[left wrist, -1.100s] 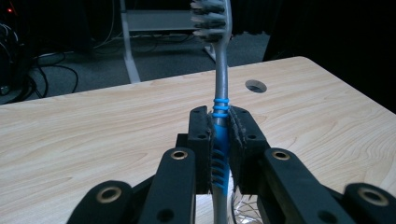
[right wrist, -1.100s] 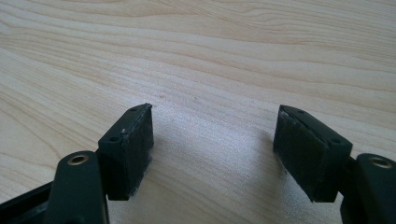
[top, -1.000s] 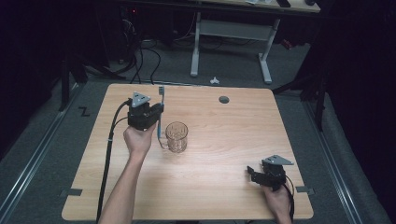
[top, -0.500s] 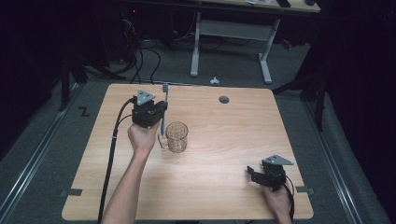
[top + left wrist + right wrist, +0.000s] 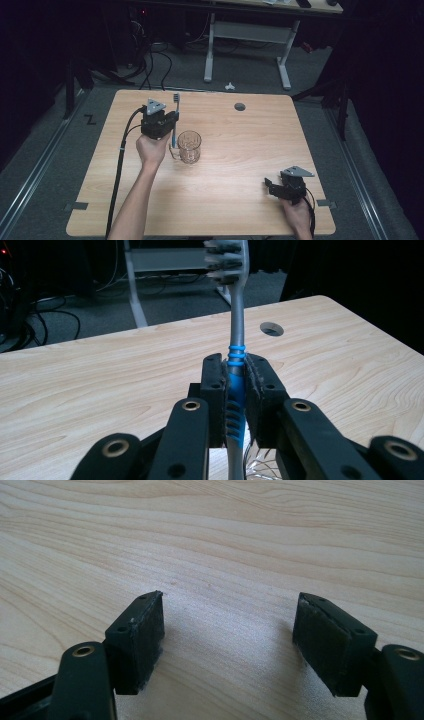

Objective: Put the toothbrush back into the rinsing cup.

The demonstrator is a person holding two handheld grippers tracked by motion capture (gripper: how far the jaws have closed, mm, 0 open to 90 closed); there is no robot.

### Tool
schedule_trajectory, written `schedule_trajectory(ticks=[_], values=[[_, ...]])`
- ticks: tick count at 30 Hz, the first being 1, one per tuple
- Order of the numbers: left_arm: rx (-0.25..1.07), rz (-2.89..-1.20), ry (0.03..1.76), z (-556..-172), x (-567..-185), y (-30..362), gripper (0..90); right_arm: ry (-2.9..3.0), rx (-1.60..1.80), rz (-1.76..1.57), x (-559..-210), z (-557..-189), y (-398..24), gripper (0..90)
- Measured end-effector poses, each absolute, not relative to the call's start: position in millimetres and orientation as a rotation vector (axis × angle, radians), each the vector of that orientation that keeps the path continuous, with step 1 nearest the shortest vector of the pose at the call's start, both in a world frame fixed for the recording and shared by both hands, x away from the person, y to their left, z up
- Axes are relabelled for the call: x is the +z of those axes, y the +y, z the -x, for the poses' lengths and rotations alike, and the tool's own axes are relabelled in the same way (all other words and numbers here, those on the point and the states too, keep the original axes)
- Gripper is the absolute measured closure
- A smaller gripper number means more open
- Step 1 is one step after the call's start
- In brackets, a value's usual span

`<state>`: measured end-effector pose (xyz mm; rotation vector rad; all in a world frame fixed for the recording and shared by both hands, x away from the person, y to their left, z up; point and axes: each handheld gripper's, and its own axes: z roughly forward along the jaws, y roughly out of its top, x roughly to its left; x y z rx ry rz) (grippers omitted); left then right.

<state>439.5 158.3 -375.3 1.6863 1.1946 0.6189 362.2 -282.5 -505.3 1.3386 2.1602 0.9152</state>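
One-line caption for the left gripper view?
Left gripper clamps an upright toothbrush, bristles up, above the wooden table.

A lab or recording studio — dark all round, one lit wooden table (image 5: pixel 240 200) on grey carpet. At twelve o'clock stands a white desk frame (image 5: pixel 245 45); at eleven o'clock, loose cables (image 5: pixel 150 60) trail — tape marks (image 5: pixel 90 119) at nine.

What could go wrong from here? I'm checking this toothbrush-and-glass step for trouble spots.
1. The left gripper clamps the toothbrush low on its handle, so the long upper part could swing or slip.
2. The glass mug stands right beside the left gripper; a careless move might knock it over.
3. The right gripper rests open near the table corner, too far away to steady the mug.
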Motion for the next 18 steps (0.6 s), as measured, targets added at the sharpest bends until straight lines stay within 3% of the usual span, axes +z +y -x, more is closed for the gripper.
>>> schedule_trajectory(ticks=[18], values=[[0.596, -1.708, 1.177, -432.7, -376.3, 160.6, 79.4, 2.16, 0.915, -1.339, -505.3, -362.2, -282.5, 28.8]])
